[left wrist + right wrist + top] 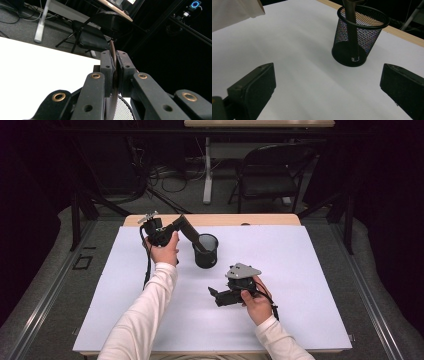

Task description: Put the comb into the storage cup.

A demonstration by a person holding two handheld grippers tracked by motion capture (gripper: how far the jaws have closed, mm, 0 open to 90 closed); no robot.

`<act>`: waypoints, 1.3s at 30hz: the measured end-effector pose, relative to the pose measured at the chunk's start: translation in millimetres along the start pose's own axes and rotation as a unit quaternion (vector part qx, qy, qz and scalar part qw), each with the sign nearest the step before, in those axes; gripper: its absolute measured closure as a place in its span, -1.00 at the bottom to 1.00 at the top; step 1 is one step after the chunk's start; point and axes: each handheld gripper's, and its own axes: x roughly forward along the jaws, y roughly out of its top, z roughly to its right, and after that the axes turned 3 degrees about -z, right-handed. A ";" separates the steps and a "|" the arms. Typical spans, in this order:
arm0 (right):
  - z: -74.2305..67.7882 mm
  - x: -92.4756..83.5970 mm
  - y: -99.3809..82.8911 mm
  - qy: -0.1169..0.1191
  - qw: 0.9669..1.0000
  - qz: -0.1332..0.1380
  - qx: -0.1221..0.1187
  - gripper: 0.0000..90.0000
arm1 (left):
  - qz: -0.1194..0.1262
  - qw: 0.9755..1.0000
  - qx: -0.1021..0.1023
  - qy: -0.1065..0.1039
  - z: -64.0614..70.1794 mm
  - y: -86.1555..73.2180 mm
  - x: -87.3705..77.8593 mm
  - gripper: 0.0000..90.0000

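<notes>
Right gripper (214,294) low over table, jaws wide (nothing between), left gripper (199,239) angled down, jaws clamping brown stick (352,30) in mesh cup (206,251)

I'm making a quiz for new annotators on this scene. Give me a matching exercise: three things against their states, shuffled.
Things:
1. left gripper
2. right gripper
3. mesh cup

States:
A. jaws wide apart, nothing between them
B. upright on the white sheet, with a thin dark tool reaching into it
C. pads pressed on a thin dark tool

Pairs: 1-C, 2-A, 3-B
</notes>
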 end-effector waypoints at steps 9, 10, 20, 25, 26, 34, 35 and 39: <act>-0.4 0.2 0.0 0.000 1.000 0.000 -0.002 -1.00 | 0.001 1.000 -0.003 0.008 -4.8 0.3 -0.2 0.88; -0.3 0.1 0.0 -0.001 1.000 0.000 -0.002 -1.00 | 0.002 1.000 -0.005 0.009 -5.2 0.3 -0.1 0.88; -0.4 0.1 0.0 -0.001 1.000 0.000 -0.002 -1.00 | 0.000 1.000 -0.007 0.012 -9.4 0.3 -0.5 0.87; -0.2 0.0 -0.1 -0.001 1.000 0.000 -0.002 -1.00 | 0.000 1.000 -0.011 0.012 -9.6 0.2 -0.3 0.84; -0.2 0.1 -0.2 -0.001 1.000 0.000 -0.002 -1.00 | 0.001 1.000 -0.011 0.012 -9.6 0.2 -0.2 0.83; -0.2 0.1 -0.3 0.000 1.000 0.000 -0.002 -1.00 | 0.003 1.000 -0.009 0.014 -9.9 0.7 -0.8 0.77; -0.3 0.2 -0.2 -0.001 1.000 0.000 -0.002 -1.00 | 0.003 1.000 -0.009 0.015 -10.0 0.7 -0.8 0.76; -0.5 0.5 -0.4 0.000 1.000 -0.002 -0.002 -1.00 | 0.003 1.000 -0.011 0.015 -10.4 1.1 -1.2 0.72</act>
